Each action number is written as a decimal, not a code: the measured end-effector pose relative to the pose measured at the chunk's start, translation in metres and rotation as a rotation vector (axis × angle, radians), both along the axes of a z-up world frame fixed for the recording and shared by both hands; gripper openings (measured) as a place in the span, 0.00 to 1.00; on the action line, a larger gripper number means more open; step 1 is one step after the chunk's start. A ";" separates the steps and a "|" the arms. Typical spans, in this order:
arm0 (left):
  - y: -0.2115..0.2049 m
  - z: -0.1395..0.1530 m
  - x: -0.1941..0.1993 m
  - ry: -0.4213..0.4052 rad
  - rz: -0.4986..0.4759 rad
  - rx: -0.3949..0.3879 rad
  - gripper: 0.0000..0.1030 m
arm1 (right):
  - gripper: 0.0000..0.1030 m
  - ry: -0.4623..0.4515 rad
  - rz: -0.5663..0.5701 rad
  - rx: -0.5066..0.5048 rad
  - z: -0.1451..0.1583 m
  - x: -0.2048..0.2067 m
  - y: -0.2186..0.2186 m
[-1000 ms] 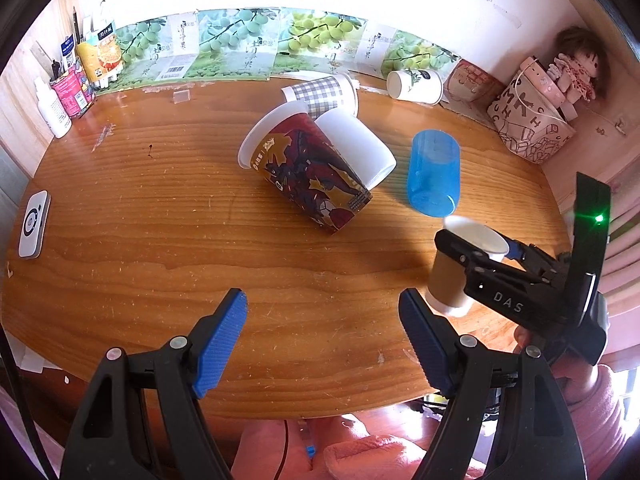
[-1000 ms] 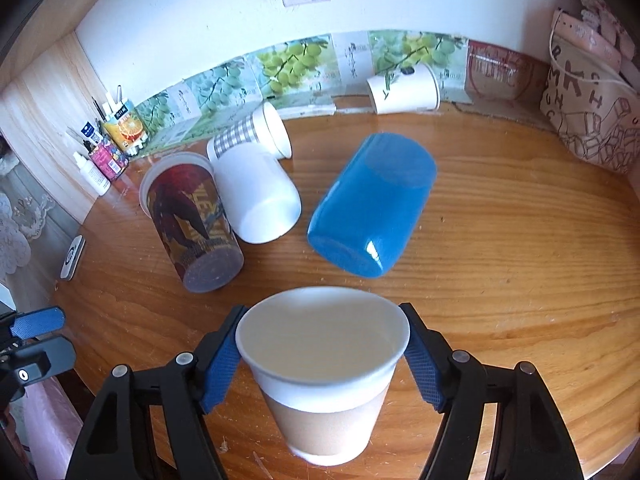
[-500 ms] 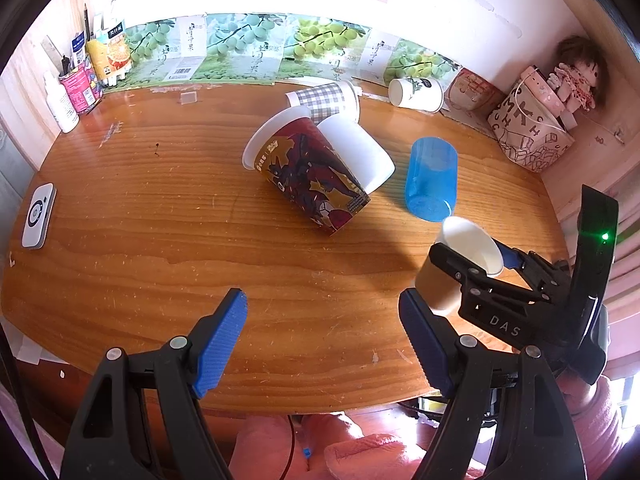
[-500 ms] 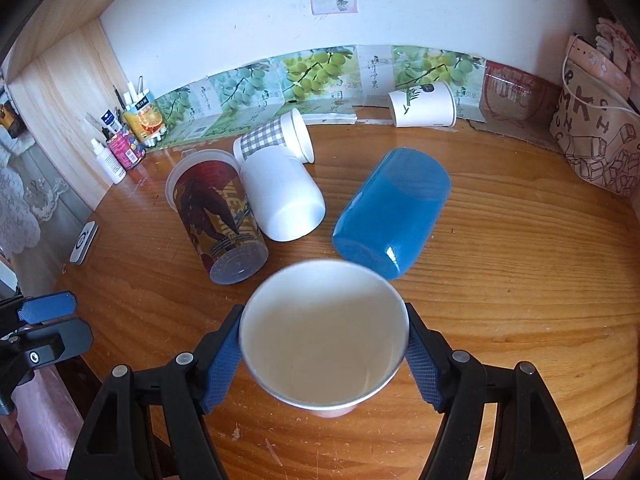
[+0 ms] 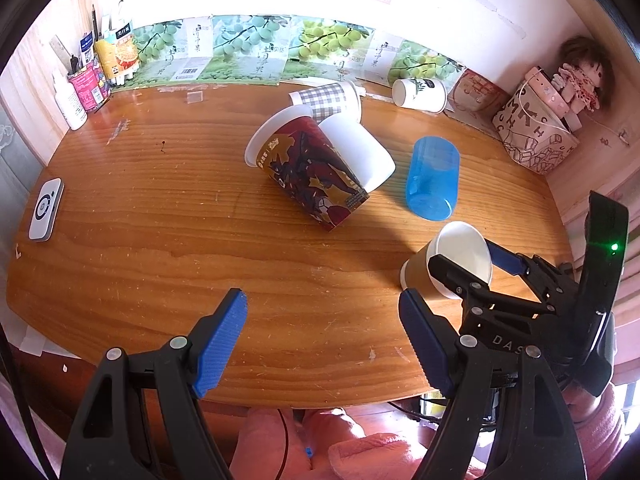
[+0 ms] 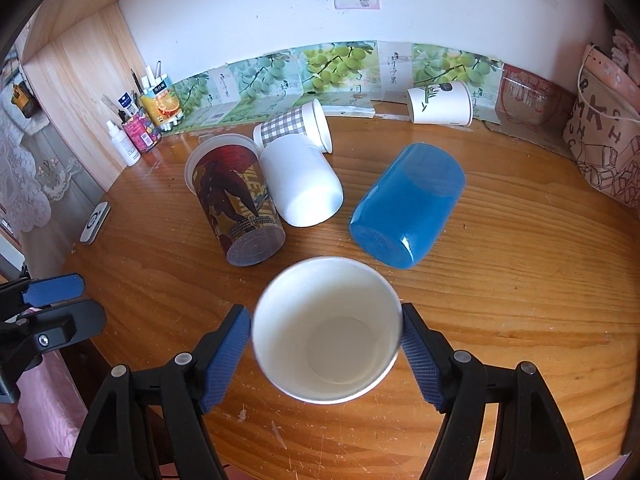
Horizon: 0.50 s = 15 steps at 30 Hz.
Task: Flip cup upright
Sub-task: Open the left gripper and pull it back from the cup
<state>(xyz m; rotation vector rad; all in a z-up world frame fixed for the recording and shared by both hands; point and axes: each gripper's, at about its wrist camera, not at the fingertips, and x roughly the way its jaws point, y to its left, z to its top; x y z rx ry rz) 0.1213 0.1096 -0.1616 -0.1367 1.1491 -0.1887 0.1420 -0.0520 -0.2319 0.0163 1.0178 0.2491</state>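
Note:
My right gripper [image 6: 326, 350] is shut on a brown paper cup [image 6: 326, 330] with a white inside, gripping it just under the rim. The cup is tilted, its mouth facing the right wrist camera and its base toward the table. In the left wrist view the same cup [image 5: 460, 258] leans at the table's right side, held by the right gripper [image 5: 468, 270]. My left gripper [image 5: 322, 334] is open and empty above the table's near edge.
Several cups lie on their sides on the wooden table [image 5: 160, 232]: a red printed cup [image 5: 308, 176], a white cup [image 5: 356, 152], a checked cup [image 5: 326, 98], a blue plastic cup [image 5: 432, 178] and a white leaf-print cup [image 5: 420, 94]. A patterned bag [image 5: 532, 132] stands far right; bottles [image 5: 86, 80] far left.
The right gripper has lifted the brown cup and tipped it, so its mouth now faces the right wrist camera. The left gripper has drawn back and up a little.

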 end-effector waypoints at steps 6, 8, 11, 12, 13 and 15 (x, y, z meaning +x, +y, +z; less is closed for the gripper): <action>-0.010 0.002 -0.004 -0.002 0.001 0.011 0.79 | 0.76 -0.041 0.010 0.006 0.016 -0.004 -0.005; -0.013 0.004 -0.006 -0.006 0.003 0.015 0.80 | 0.77 -0.057 0.002 0.011 0.024 -0.007 -0.008; -0.017 0.008 -0.008 -0.009 0.003 0.000 0.81 | 0.77 -0.082 -0.005 0.023 0.036 -0.013 -0.016; -0.018 0.008 -0.008 -0.008 0.006 -0.011 0.81 | 0.78 -0.090 -0.007 0.023 0.040 -0.015 -0.019; -0.019 0.009 -0.009 -0.006 0.011 -0.017 0.81 | 0.79 -0.095 -0.007 0.024 0.044 -0.017 -0.021; -0.021 0.011 -0.011 -0.007 0.021 -0.022 0.81 | 0.79 -0.111 -0.004 0.012 0.053 -0.023 -0.026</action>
